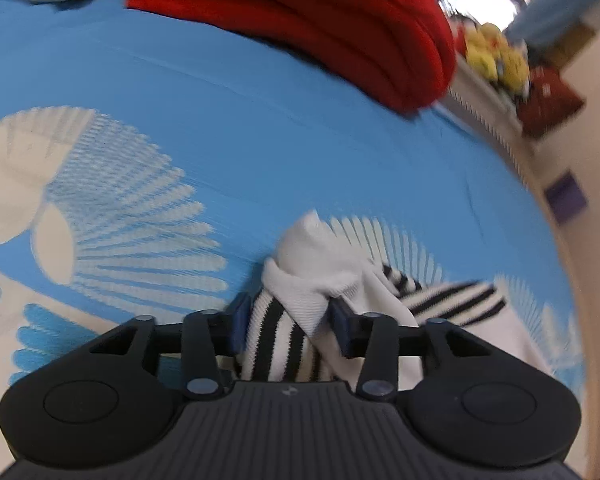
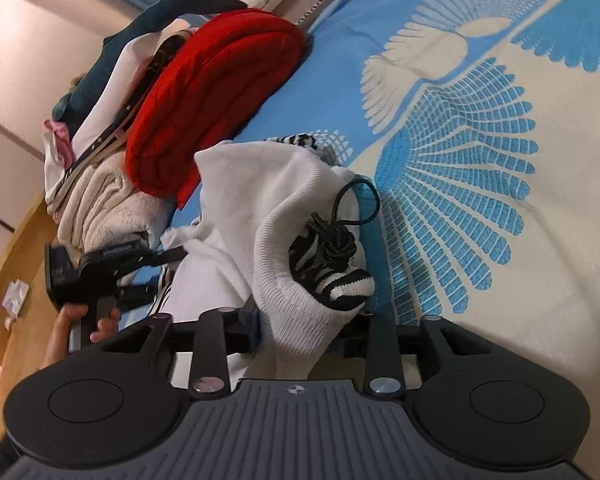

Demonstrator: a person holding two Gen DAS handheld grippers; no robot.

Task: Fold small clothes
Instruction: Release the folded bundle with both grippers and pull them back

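left tool (image 1: 287, 322) grips my striped sock's (image 1: 300, 300) cuff; right tool (image 2: 300, 330) grips its white body, near the bed's (image 1: 260, 120) edge. mid-fold, i judge; next, bring both ends together.

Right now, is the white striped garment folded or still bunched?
Bunched. The white striped garment lies crumpled on the blue bedspread, its black drawstring loose on top.
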